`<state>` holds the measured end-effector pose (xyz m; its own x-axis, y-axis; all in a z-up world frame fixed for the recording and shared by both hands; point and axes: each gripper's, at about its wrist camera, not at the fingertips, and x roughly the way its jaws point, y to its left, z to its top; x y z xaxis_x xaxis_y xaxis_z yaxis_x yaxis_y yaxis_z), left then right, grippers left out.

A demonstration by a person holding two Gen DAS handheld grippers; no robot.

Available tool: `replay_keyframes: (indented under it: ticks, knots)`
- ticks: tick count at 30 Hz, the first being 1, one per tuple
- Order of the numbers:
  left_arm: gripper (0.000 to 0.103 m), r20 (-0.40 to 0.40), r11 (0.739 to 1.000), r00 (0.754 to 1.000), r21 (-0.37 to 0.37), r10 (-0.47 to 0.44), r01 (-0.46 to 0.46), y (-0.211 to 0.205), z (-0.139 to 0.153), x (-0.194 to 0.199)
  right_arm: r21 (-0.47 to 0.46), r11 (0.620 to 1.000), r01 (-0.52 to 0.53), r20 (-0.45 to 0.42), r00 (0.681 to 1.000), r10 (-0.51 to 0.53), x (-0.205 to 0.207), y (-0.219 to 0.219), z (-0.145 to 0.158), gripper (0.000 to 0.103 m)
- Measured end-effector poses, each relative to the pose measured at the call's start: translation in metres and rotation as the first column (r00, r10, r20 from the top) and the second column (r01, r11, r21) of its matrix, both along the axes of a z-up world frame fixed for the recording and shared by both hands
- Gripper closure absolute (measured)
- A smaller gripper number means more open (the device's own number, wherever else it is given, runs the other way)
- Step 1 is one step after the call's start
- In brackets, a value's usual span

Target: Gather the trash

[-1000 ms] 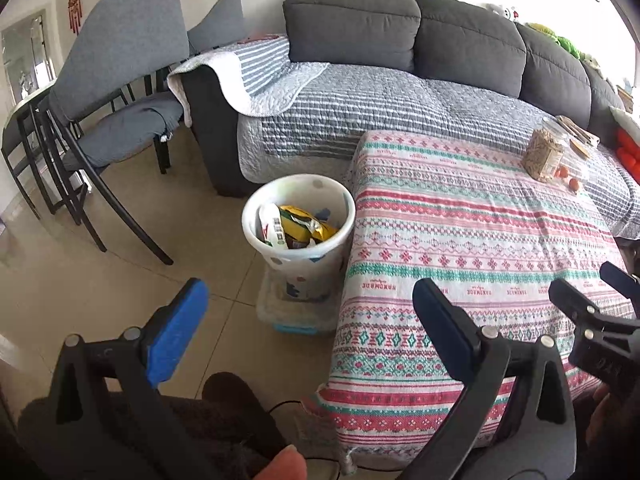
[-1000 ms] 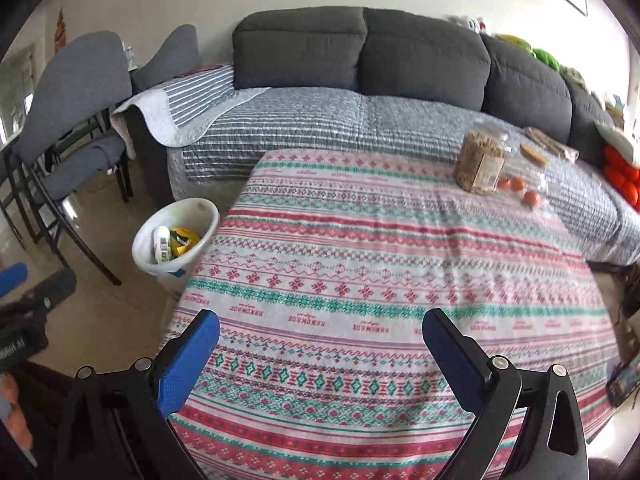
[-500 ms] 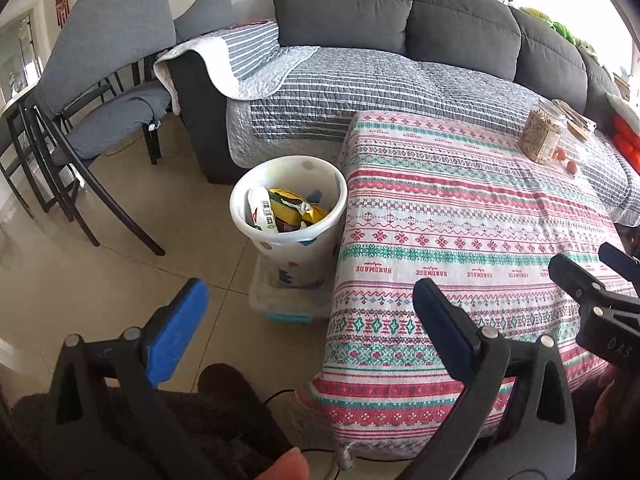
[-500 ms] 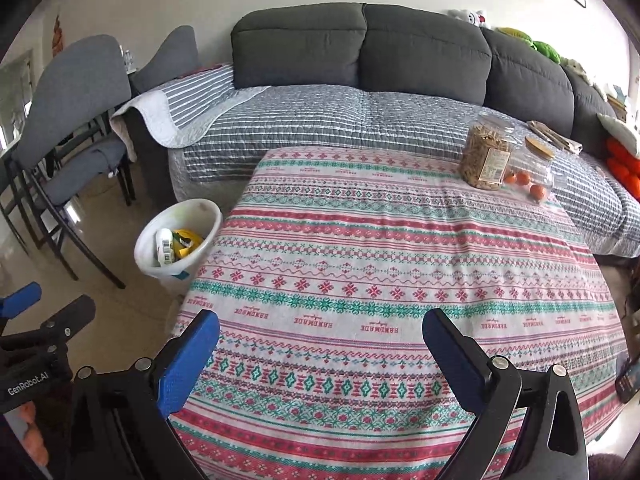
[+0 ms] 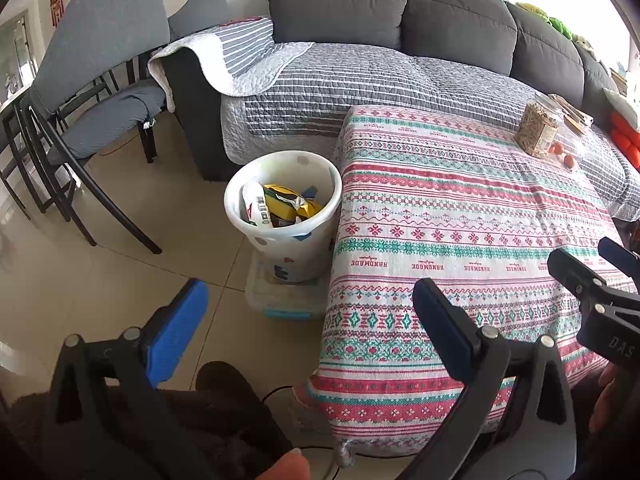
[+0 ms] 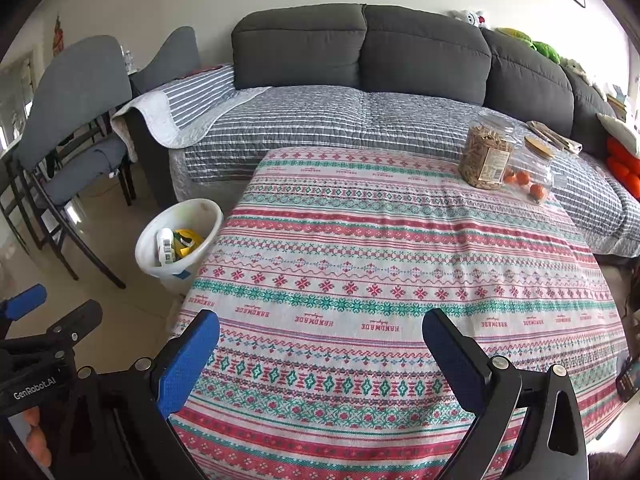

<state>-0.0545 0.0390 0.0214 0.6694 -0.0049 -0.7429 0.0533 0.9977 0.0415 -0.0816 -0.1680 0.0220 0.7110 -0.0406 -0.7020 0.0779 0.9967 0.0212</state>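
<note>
At the tabletop's near edge, both tongs held low, facing the sofa.

Left tongs (image 5: 308,320): released, blue pads spread wide, nothing between them; hanging over the floor at the tabletop's left corner.
Right tongs (image 6: 320,344): released likewise, empty; poised above the tabletop's near edge.
Trash bin (image 5: 256,236): white pail on the floor at 11 o'clock from the left tongs, touching the tabletop's left side, standing on a low clear box (image 5: 280,300).
Trash (image 5: 288,206): already in the bin, a yellow wrapper (image 6: 188,238) and a white barcoded packet (image 5: 256,208) lying against each other.
Tabletop (image 6: 360,264): patterned cloth; no loose scraps visible on it.
Jar of snacks (image 6: 484,156): at 1 o'clock from the right tongs, far corner, upright, lid on; likely not trash.
Clear container of orange fruit (image 6: 532,176): just beside the jar, on its right.
Sofa (image 6: 360,120): at 12 o'clock, under a striped quilt.
Chairs (image 5: 100,80): at 10 o'clock, well apart from the bin.
Stage, as judged: collection appears finished or nearly so.
Doing it well: sweep both views across floor and sofa before stopping; leave the jar alone; approach any scrap with pads apart, then drop it squarely above the bin.
</note>
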Motion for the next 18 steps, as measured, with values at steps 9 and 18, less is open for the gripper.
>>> replay_keyframes:
  ticks: [9,18]
  knots:
    - [0.001,0.001,1.000,1.000,-0.002,0.002,-0.002,-0.0003,0.0000,-0.0008,0.002,1.000,-0.001,-0.001,1.000,0.001,0.0005,-0.0005,0.0001,0.000]
    - [0.001,0.000,1.000,1.000,-0.005,0.000,0.000,0.0000,0.0003,-0.0007,0.002,1.000,0.000,0.000,1.000,0.000,0.0002,-0.0001,-0.0001,0.000]
